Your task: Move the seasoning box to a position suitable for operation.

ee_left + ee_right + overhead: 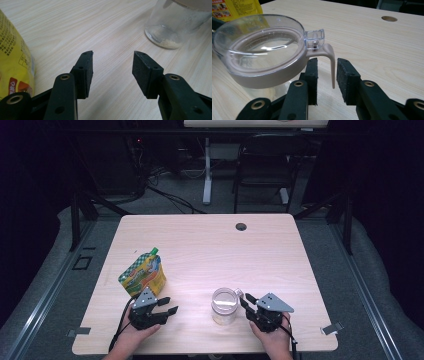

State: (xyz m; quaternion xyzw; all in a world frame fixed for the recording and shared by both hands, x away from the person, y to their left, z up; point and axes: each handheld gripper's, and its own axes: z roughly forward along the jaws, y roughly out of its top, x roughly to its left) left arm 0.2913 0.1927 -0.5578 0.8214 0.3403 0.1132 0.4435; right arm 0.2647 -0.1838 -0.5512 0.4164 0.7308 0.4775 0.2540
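A clear glass jar (223,306) with a beige-rimmed clear lid stands near the table's front edge; a little pale powder lies in its bottom (172,27). The lid's beige latch lever (332,67) hangs down between the jaws of my right gripper (327,72), and gaps show between it and the pads. In the high view the right gripper (246,300) sits just right of the jar. My left gripper (169,305) rests on the table left of the jar, open with nothing between its jaws (112,65). A yellow-green spouted pouch (143,275) stands just behind it.
The wooden table (210,250) has a round cable hole (241,226) near its far edge. A dark chair (265,165) and a white table leg stand on the floor beyond. The pouch (12,57) is close to the left gripper's left jaw.
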